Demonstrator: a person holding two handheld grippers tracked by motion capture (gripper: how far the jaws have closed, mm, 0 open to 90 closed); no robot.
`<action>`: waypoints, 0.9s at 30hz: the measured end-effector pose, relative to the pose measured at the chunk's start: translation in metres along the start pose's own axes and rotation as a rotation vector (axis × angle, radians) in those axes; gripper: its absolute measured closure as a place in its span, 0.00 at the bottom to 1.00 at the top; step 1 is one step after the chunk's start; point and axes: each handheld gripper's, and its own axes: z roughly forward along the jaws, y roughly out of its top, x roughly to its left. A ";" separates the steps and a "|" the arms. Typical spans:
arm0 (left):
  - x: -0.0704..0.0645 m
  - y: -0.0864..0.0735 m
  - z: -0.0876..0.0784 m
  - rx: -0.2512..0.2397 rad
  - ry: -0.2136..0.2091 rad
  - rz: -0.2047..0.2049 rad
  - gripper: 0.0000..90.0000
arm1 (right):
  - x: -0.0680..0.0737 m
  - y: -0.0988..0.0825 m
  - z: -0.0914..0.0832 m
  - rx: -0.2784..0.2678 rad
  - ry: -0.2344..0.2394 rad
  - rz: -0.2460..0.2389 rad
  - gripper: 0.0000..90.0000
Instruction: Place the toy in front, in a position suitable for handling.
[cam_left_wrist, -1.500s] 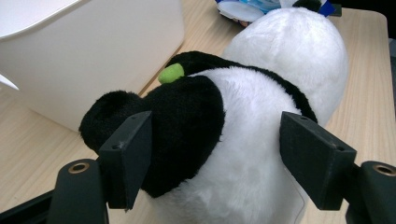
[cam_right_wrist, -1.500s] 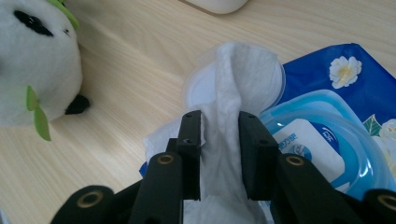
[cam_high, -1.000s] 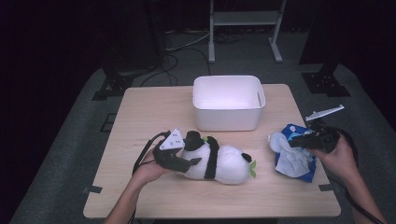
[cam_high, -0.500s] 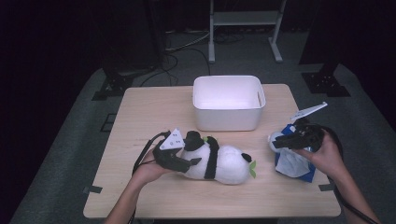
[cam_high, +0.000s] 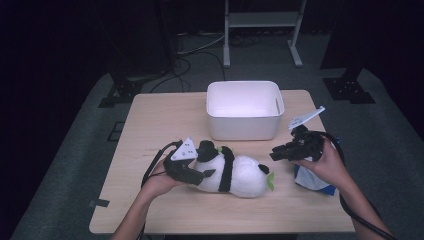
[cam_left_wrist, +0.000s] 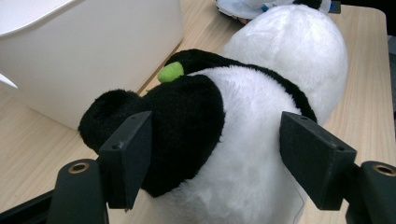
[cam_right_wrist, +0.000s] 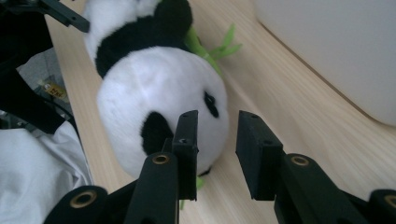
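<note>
Jaws of our left gripper stand on either side of the plush panda, one at its black arm and one at the white flank. In the left gripper view both pads reach the fur, but we cannot tell whether they press it.

Jaws of our right gripper stand a narrow gap apart with nothing between them. In the right gripper view they hang above the bare wood just beside the panda's head, and the nearer pad overlaps the face in the picture. We cannot tell whether it touches the fur.

We see the panda lying on its side on the near half of the surface, with its head toward the right gripper and its rear toward the left gripper. Green leaves show at its chest, between the body and the white bin.

We see the bin standing upright just behind the panda, at the far middle of the surface.

We see a white and blue soft item lying on the surface under our right hand, near the right edge. Our left hand rests on the surface behind the left gripper.

Cables trail from both grippers toward the near edge.
</note>
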 end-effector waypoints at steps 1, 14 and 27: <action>0.000 0.000 0.000 -0.001 0.000 -0.001 0.30 | 0.003 0.003 0.002 0.003 0.009 -0.004 0.76; 0.000 0.000 -0.002 0.010 -0.003 0.009 0.30 | 0.024 0.037 0.036 0.047 0.075 -0.088 0.75; -0.001 0.001 -0.007 0.035 -0.018 0.012 0.30 | 0.032 0.068 0.071 0.099 0.131 -0.127 0.74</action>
